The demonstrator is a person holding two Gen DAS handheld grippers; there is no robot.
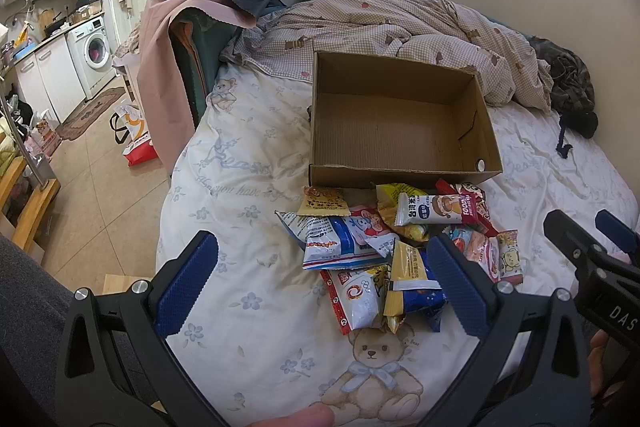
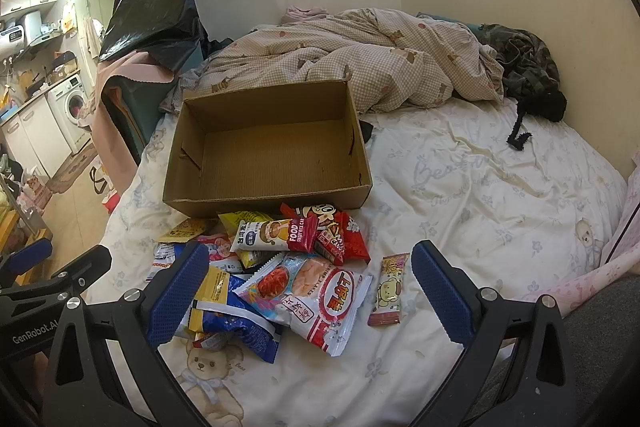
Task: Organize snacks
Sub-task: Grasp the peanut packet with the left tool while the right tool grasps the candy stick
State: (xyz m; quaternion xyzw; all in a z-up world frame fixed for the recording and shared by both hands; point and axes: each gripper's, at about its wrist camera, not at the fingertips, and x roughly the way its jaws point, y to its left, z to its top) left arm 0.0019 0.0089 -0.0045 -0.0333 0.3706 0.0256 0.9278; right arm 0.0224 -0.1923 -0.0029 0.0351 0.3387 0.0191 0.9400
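Snacks (image 2: 280,267) lie in a loose heap on a bed sheet (image 2: 480,195) printed with teddy bears and pale flowers, just in front of the near wall of an open cardboard box (image 2: 264,147). Behind the box, a checked duvet (image 2: 360,55) is bunched up against the wall, with a dark garment (image 2: 524,67) at its far end. The box sits upright on the sheet and its floor is bare.

Within the heap, the largest packet is a white-and-red shrimp-flake bag (image 2: 316,299), overlapping a blue-and-yellow bag (image 2: 232,311) beside it. Nearer the box, a white-and-red rice cake bar (image 2: 276,235) rests on top of a yellow packet (image 2: 244,219) and touches a red packet (image 2: 344,235). A small bear-print sachet (image 2: 390,291) lies alone on the sheet, just beside the shrimp-flake bag.

Left gripper (image 1: 324,287) hovers over the near edge of the heap, jaws spread wide and holding nothing. Right gripper (image 2: 304,295) hangs above the shrimp-flake bag, jaws likewise spread and empty.
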